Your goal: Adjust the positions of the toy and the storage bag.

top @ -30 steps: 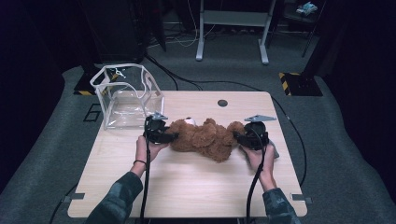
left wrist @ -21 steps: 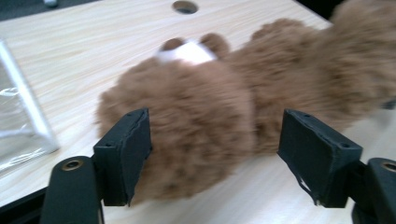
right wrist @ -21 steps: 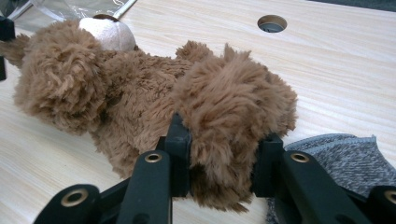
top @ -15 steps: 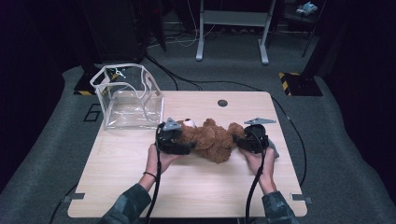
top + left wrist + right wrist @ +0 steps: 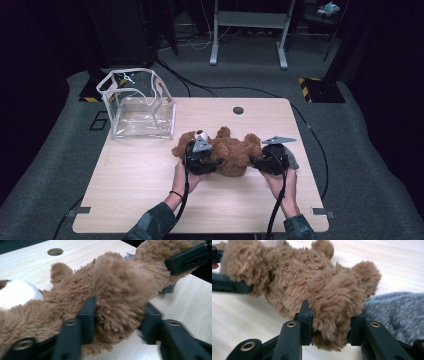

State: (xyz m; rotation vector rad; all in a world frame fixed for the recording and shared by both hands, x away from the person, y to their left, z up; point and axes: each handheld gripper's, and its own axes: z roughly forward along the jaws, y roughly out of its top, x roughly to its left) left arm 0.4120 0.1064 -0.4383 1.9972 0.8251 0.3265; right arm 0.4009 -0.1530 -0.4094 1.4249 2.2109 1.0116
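Gripping a brown teddy bear (image 5: 227,150) between closed fingers, the left gripper (image 5: 117,322), its jaws just closing, and right gripper (image 5: 330,327) each pinch a limb.

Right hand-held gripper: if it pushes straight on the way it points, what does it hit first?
The teddy bear. The right hand-held gripper already clamps one plush limb, and the bear's body lies right beyond. Past it is the left hand-held gripper, as far as depth shows.

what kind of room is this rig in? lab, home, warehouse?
Most likely a lab or recording studio: a bare wooden table on grey carpet, black-and-yellow hazard tape at the bases of dark stands, loose floor cables, and a metal frame behind. Nothing looks domestic apart from the teddy bear.
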